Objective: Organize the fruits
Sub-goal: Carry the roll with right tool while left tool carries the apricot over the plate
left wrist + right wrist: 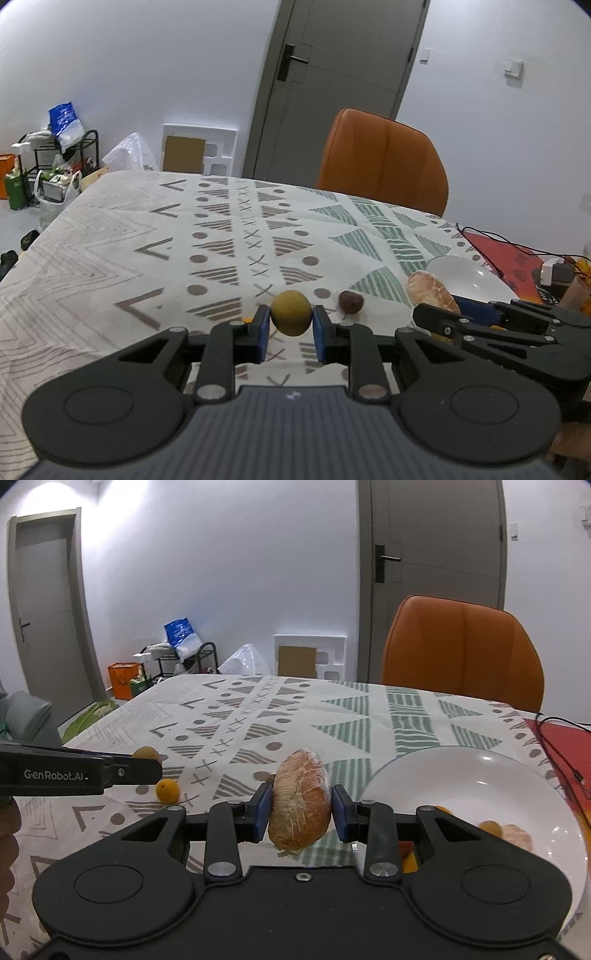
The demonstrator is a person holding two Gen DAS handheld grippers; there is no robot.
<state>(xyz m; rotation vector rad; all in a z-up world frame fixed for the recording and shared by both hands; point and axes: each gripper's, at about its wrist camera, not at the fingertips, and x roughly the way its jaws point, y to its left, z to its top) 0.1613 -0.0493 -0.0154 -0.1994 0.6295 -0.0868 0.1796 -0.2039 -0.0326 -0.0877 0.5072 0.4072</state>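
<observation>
A small round olive-yellow fruit [291,313] is clamped between the blue pads of the left gripper [291,325], held just above the patterned white tablecloth [147,236]. A dark brown round fruit [351,302] is seen lying on the cloth just beyond it. A peeled orange citrus segment wrapped in clear film [301,799] is pinched by the right gripper [301,810], beside the rim of a white ceramic plate [480,775], in which a few orange fruit pieces [506,833] are lying. A small orange round fruit [168,791] is left on the cloth between the two grippers. An orange padded chair [461,650] is placed behind the table.
</observation>
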